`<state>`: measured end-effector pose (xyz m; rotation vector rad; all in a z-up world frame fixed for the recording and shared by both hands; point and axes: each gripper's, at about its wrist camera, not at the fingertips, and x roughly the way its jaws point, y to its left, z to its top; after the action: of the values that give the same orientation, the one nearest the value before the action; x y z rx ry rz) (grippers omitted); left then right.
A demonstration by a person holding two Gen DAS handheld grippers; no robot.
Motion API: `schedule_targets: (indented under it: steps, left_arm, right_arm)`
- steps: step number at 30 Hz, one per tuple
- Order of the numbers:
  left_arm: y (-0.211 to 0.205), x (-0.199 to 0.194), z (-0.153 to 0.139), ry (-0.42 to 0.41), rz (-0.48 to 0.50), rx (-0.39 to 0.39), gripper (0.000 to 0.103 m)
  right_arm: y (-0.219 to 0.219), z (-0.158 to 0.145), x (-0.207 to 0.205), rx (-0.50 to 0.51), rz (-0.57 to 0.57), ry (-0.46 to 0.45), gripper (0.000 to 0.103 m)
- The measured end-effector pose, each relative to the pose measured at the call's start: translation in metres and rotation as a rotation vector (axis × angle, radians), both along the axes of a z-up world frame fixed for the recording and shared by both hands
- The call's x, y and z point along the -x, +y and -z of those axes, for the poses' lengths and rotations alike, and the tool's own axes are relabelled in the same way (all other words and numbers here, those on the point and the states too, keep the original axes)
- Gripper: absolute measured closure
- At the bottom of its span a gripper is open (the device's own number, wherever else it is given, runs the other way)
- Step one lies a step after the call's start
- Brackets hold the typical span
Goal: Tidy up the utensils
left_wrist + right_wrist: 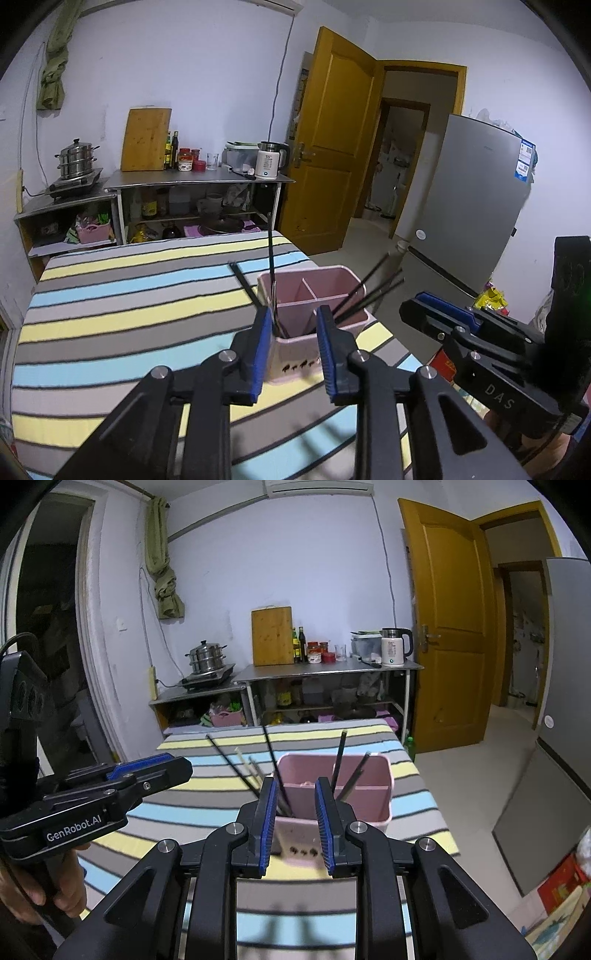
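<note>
Before both released claws, left (291,332) and right (295,808), the pink holder (334,794) holds leaning black chopsticks (339,757).

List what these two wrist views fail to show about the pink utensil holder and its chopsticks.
- Holder floor, left wrist view: hidden by its own walls.
- Lower ends of the black chopsticks, right wrist view: hidden inside the compartments.
- Small dark print on the holder's front, both views: too small to make out.
- Holder's front corners: covered by gripper fingers.
</note>
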<state>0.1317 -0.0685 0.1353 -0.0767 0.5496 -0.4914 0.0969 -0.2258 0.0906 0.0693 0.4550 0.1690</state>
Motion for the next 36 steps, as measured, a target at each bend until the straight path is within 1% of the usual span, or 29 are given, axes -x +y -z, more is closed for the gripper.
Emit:
schedule_targets:
  steps: [4,10,16,24,36]
  left_arm:
    - [0.008,0.011,0.013,-0.002,-0.011,-0.003,0.073]
    - [0.018,0.028,0.036,-0.009,-0.028,-0.007,0.072]
    - [0.023,0.044,0.056,-0.023,-0.039,-0.008,0.072]
    - [0.022,0.061,0.069,-0.049,-0.062,-0.018,0.072]
    - [0.024,0.071,0.082,-0.060,-0.089,-0.015,0.072]
  right_arm:
    - [0.008,0.011,0.012,0.009,-0.005,0.006,0.081]
    - [0.017,0.031,0.025,0.015,-0.010,0.032,0.081]
    - [0.018,0.050,0.035,0.017,0.012,0.049,0.081]
    - [0.017,0.066,0.051,0.016,0.031,0.042,0.081]
    - [0.023,0.082,0.060,0.024,0.033,0.048,0.081]
